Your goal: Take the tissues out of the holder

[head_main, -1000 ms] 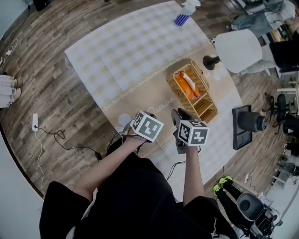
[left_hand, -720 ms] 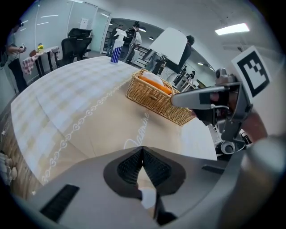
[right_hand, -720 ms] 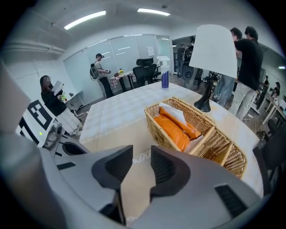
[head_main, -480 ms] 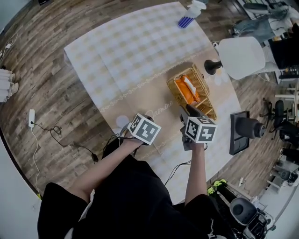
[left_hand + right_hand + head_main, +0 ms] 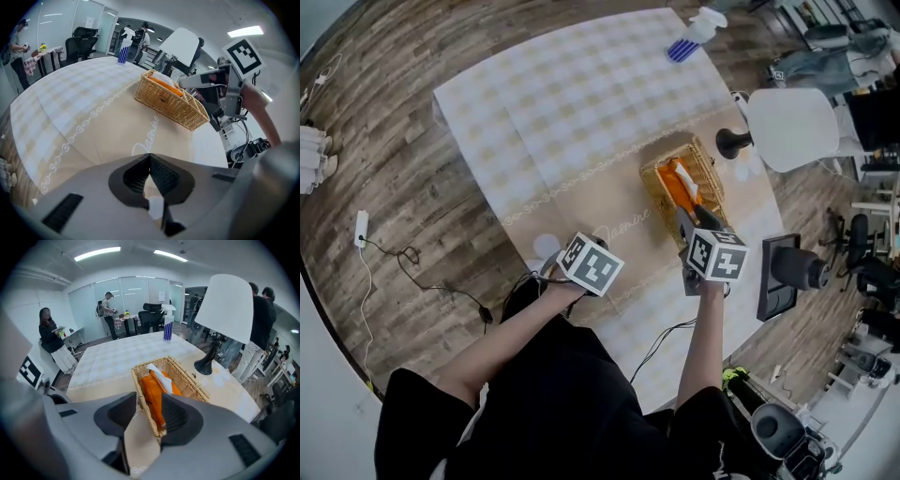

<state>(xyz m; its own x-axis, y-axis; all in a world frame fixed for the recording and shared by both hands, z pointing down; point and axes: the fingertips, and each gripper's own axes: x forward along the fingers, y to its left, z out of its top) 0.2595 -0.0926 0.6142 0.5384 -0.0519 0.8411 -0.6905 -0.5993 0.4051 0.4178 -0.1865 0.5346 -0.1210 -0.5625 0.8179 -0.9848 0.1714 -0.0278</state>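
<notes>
On cloth (image 5: 581, 94), woven wicker holder (image 5: 187, 380), orange tissues (image 5: 152, 390), right claw (image 5: 149, 401) just parting, empty, left claw (image 5: 150, 157) together

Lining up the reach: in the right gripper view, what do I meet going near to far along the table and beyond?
Basket holding the tissues → bottle → chair. The lamp stands beside the basket's far end, so it is left out.

right tool (image 5: 149, 420) moved to near end of wicker basket (image 5: 650, 178), jaws just opened wider, its end between them
</notes>
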